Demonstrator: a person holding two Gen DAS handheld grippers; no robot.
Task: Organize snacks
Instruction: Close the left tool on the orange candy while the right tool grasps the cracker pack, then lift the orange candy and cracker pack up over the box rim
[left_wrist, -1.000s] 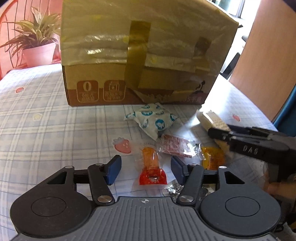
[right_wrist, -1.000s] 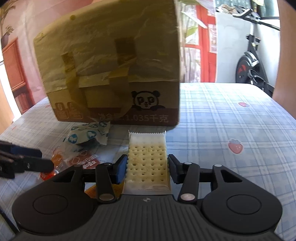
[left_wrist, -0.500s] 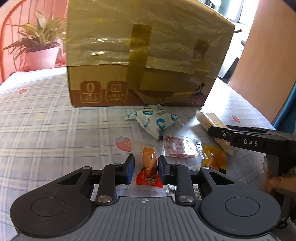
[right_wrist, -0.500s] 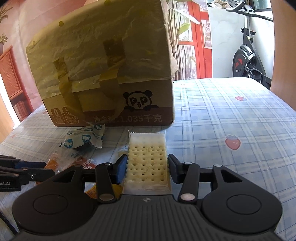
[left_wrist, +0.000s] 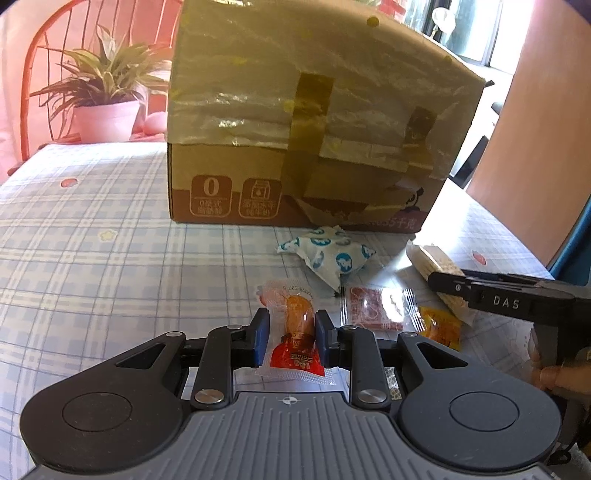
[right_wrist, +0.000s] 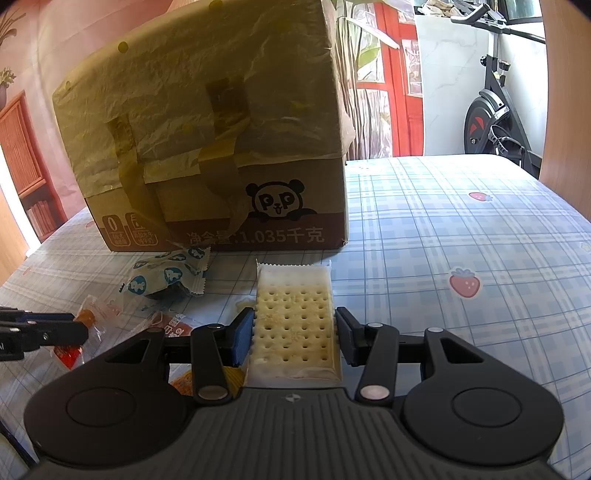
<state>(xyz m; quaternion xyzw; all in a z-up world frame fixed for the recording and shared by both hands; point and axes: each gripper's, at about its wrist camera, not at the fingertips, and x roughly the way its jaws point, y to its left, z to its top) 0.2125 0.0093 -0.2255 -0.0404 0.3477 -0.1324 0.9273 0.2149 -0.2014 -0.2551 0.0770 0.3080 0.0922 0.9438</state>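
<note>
My left gripper (left_wrist: 289, 334) is shut on an orange and red sausage packet (left_wrist: 297, 334) and holds it a little above the checked tablecloth. My right gripper (right_wrist: 294, 334) is shut on a pale cracker pack (right_wrist: 293, 325), which also shows in the left wrist view (left_wrist: 437, 264). A white and blue snack bag (left_wrist: 328, 254), a red snack packet (left_wrist: 376, 306) and an orange packet (left_wrist: 439, 325) lie on the cloth between the grippers. The taped cardboard box (left_wrist: 310, 122) stands just behind them.
The cardboard box (right_wrist: 207, 140) blocks the middle of the table. A potted plant (left_wrist: 103, 96) and a red chair stand behind the table's far left. An exercise bike (right_wrist: 495, 110) stands beyond the table on the right. A wooden panel (left_wrist: 535, 140) is at the right.
My left gripper closed on the sausage packet and lifted it off the cloth. Both grippers have risen a little. The right gripper keeps its hold on the cracker pack.
</note>
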